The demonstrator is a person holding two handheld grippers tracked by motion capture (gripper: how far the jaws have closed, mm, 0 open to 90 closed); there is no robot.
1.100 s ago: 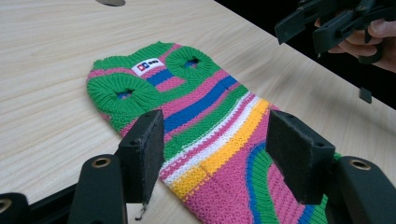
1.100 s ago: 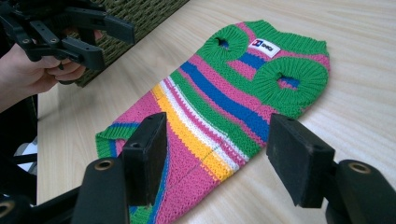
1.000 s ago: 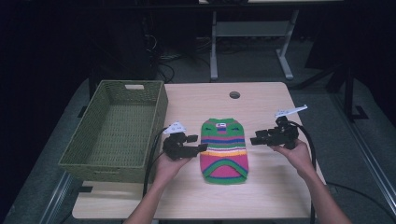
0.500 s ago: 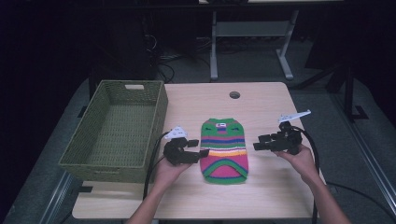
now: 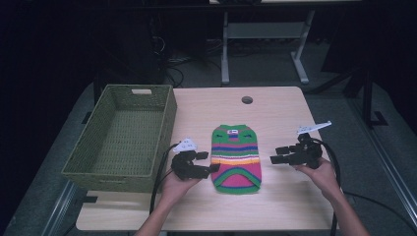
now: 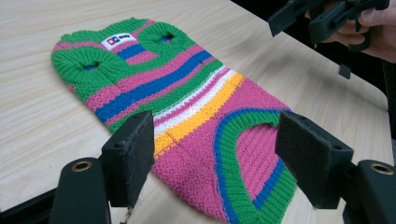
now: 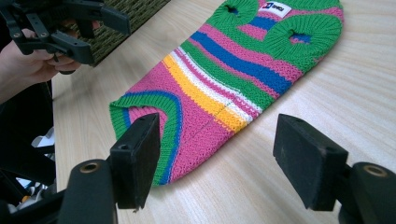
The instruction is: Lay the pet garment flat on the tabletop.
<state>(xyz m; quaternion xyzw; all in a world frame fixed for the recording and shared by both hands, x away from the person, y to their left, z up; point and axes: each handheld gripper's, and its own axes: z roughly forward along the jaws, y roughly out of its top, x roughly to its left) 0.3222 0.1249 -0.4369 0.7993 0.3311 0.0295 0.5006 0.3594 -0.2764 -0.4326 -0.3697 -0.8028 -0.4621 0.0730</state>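
A small knitted sweater (image 5: 237, 157), striped pink, green, blue, yellow and white, lies flat on the middle of the wooden table (image 5: 275, 113), neck end away from me. My left gripper (image 5: 210, 162) hovers at its left edge, jaws pointing right. In the left gripper view the sweater (image 6: 187, 98) lies just ahead of the left gripper (image 6: 217, 140). My right gripper (image 5: 275, 155) is off the sweater's right side, apart from it, and sees the sweater (image 7: 224, 79) ahead of its own jaws (image 7: 218, 140). Both pairs of jaws have just been opening, with nothing pinched between them.
An empty green woven basket (image 5: 110, 174) stands on the table's left part, close to my left hand. A round cable hole (image 5: 247, 100) sits at the table's far side. Cables trail from both grippers. Beyond the table stand the legs of another desk (image 5: 225, 49).
The jaws of both grippers stand wider apart than a second ago. My right gripper has drawn back slightly from the sweater's right edge. The sweater has not moved.
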